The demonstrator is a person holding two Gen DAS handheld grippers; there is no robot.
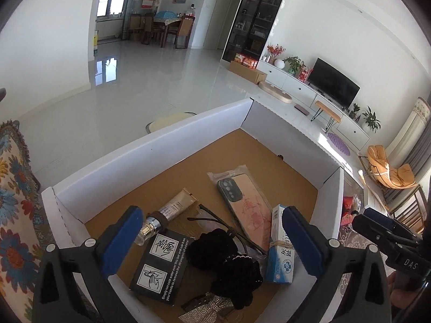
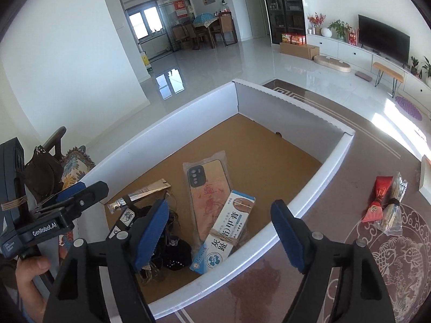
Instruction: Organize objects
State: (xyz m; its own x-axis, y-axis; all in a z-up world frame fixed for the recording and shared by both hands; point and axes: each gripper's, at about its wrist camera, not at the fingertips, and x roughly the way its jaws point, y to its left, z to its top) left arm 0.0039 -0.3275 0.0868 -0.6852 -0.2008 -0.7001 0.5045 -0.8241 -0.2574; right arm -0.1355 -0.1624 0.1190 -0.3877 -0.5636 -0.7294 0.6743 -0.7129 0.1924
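Note:
A white cardboard box (image 1: 150,161) (image 2: 167,140) with a brown floor holds several items. They include a phone case in a clear bag (image 1: 245,207) (image 2: 207,188), a blue-and-white medicine box (image 1: 277,253) (image 2: 226,226), a beige tube (image 1: 172,207) (image 2: 145,191), a black printed box (image 1: 159,263), black scrunchies (image 1: 212,247) and a rhinestone bow (image 1: 210,306). My left gripper (image 1: 212,239) (image 2: 86,188) hangs open above the box's near left part, with nothing between its pads. My right gripper (image 2: 219,232) (image 1: 369,216) is open over the near wall, empty too.
Right of the box, a red packet (image 2: 378,202) and a clear bag of sticks (image 2: 394,207) lie on the brown patterned table cover (image 2: 350,161). A floral cushion (image 1: 13,188) is at the left. A hand (image 2: 29,271) grips the left tool.

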